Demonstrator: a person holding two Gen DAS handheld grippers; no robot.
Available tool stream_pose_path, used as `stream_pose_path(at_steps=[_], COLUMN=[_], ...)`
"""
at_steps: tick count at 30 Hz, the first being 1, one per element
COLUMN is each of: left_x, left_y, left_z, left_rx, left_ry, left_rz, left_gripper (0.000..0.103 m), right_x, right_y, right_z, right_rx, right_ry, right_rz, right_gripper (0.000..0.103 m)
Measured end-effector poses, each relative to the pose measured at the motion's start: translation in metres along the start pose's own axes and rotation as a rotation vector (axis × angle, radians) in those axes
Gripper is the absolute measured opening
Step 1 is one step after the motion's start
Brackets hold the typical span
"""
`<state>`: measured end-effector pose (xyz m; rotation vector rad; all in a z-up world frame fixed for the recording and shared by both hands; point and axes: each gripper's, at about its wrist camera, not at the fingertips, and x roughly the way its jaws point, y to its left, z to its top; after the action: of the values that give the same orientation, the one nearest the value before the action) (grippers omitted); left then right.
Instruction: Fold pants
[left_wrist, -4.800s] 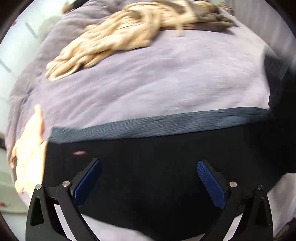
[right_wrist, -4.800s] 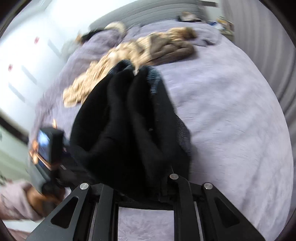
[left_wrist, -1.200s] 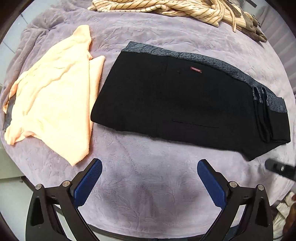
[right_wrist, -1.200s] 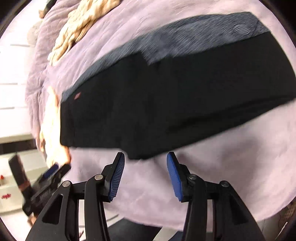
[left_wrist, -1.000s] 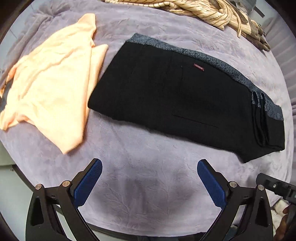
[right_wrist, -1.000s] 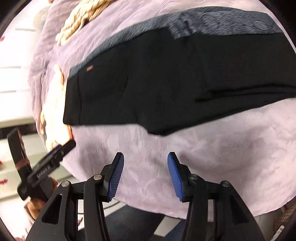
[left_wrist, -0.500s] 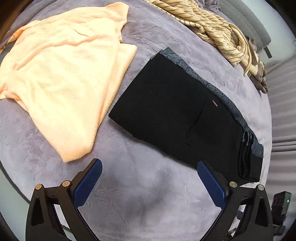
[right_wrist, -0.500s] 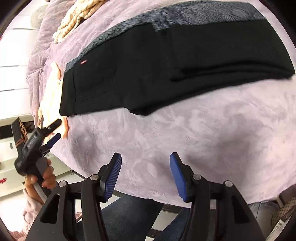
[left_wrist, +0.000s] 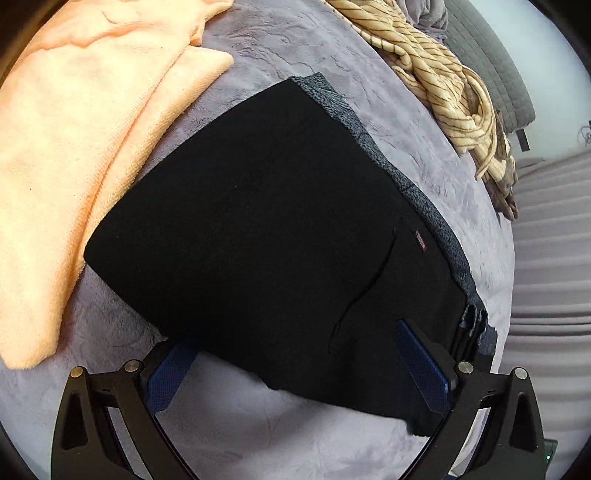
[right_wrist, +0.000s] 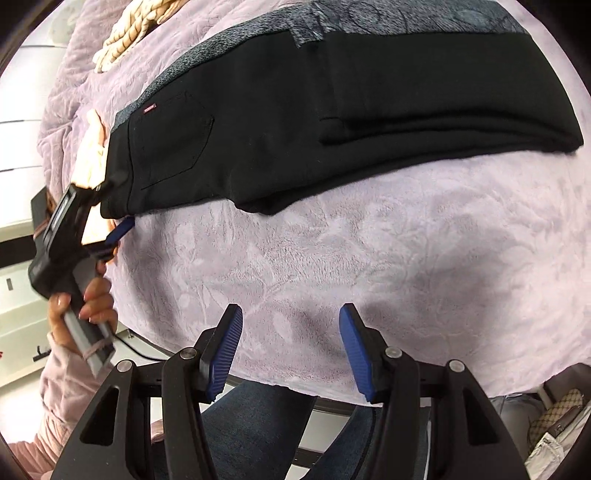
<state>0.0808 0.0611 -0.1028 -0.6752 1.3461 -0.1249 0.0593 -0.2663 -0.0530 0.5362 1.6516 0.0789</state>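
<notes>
Between the open left tongs (left_wrist: 295, 369) lies the folded pants' (left_wrist: 277, 229) edge

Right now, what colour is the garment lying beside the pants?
Peach-orange garment, clearest in the left wrist view.

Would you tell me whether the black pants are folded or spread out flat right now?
Folded. The black pants lie doubled on the purple blanket, with layered edges stacked along the near side in the right wrist view.

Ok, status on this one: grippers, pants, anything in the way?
Left gripper open, straddling the pants edge. Right gripper open, empty, over bare blanket. Orange towel beside the pants, apart.
</notes>
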Motion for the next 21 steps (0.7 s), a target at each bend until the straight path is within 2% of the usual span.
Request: stream_pose_path(at_steps=[2,5,9,11,15,17,18,19,21], left_x=[0.004,-0.001,-0.025,-0.025,0.01,0.015,0.014,0.011,0.003], left_y=[0.004,-0.006,-0.029,-0.035,-0.011,-0.006,-0.007,-0.012,-0.026], left_z=[0.002,0.002,-0.003,-0.002,0.008,0.009,0.009,0.009,0.005], left_rx=[-0.022,-0.005,0.084,0.112,-0.003,-0.019,-0.007,0.021,0.111], left_ry=[-0.009,-0.021,-0.089,-0.103,-0.03,-0.032,-0.042,-0.063,-0.113], left_rz=[-0.004,0.02,-0.065,-0.06,0.003,0.06,0.099,0.135,0.192], left_gripper=[0.103,0.103,0.103,0.103,0.102,0.085,0.071,0.059,0.045], right_x=[0.001,0.003,-0.002,-0.009,-0.028,-0.038,-0.045,-0.052,-0.069], right_y=[0.004,0.008,0.016,0.021,0.035,0.044,0.049,0.055,0.071], right_z=[0.002,0.006,0.01,0.016,0.034,0.047,0.054,0.061,0.08], right_rx=[-0.018,-0.032,-0.054,-0.065,-0.098,-0.123,-0.14,-0.157,-0.203], right_ry=[0.002,0.009,-0.009,-0.031,-0.087,-0.118,-0.134,-0.147,-0.179], right_rz=[-0.01,-0.012,-0.011,0.001,0.004,-0.001,-0.006,-0.013,-0.027], right_gripper=[0.059,0.059,0.059,0.059,0.059,0.059,0.059,0.059,0.059])
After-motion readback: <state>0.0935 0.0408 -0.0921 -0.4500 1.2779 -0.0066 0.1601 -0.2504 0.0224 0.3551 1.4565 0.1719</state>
